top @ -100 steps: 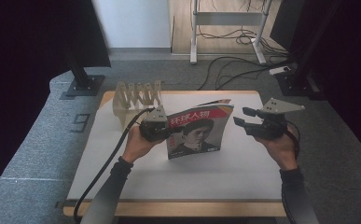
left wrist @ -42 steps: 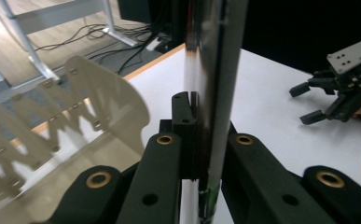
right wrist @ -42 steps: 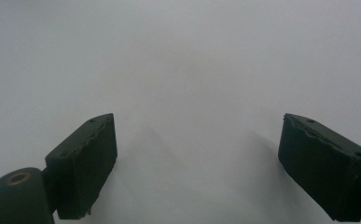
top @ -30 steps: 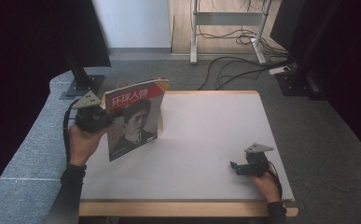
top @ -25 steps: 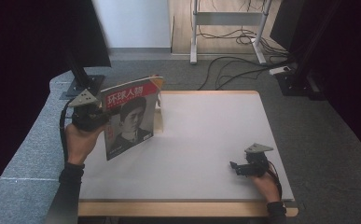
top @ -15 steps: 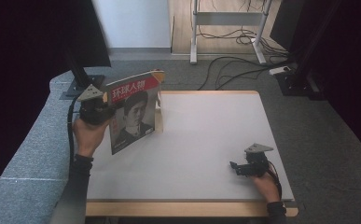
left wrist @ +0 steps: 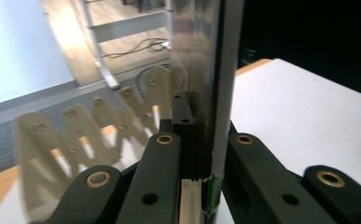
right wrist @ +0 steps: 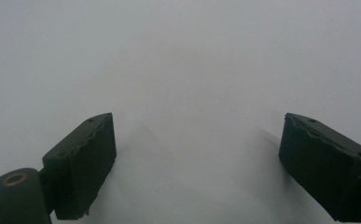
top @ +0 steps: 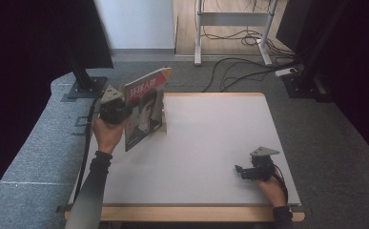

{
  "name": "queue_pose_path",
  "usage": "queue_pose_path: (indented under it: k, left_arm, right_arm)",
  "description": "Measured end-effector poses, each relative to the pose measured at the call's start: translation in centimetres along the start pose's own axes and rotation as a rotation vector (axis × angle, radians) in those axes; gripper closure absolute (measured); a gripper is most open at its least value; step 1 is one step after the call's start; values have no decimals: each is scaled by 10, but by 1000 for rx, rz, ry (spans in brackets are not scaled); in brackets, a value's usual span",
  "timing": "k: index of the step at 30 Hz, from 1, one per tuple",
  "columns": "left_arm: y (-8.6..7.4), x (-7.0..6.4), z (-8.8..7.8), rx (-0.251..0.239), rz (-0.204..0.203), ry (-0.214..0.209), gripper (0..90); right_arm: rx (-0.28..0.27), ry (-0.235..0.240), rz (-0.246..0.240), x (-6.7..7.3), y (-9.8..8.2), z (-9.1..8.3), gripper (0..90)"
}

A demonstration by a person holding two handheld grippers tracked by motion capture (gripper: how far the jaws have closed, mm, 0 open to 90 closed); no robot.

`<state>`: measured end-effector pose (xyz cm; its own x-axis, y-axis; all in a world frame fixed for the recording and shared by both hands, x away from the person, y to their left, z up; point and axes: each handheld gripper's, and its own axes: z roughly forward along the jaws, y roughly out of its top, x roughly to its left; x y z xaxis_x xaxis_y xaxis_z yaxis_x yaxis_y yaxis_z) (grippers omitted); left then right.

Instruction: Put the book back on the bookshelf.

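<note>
Jaws of the left gripper (left wrist: 194, 140) clamp the magazine (top: 146, 107) (held upright).

Light: your table (top: 210, 143) is evenly bright, room edges fall into black | Shadows: soft, faint under your right gripper (right wrist: 197, 163) | Glare: sheen streaks the magazine (left wrist: 201, 56) | Blur: the rack (left wrist: 89, 130) behind it smears, the close jaws look soft.

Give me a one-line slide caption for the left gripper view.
Left gripper clamps a magazine upright on edge, a wooden rack blurred behind.
</note>
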<state>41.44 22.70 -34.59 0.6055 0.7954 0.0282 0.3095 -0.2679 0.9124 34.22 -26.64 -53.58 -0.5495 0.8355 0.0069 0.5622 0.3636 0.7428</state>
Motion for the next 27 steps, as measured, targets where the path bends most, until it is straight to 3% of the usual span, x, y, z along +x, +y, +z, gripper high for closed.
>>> queue_pose_path:
  k: [6,10,14,16,19,24,27]
  left_arm:
    - [3,-2,-8,107,18,-80,861]
    - [7,-2,-13,192,23,-101,858]
    - [10,-1,-16,270,-8,-141,845]
    - [11,-2,-17,315,11,-123,852]
    - [10,-5,-17,309,18,-98,863]
    - [12,-5,-12,233,2,-43,870]
    - [13,-4,-8,217,1,-29,870]
  right_arm:
    - [0,-2,-1,0,0,0,103]
    - [-1,-1,-1,0,0,0,103]
    - [0,-2,-2,0,0,0,103]
    - [0,-1,0,0,0,0,103]
    - [2,0,-1,0,0,0,103]
    - [0,-2,-1,0,0,0,103]
    - [-1,-1,0,0,0,0,103]
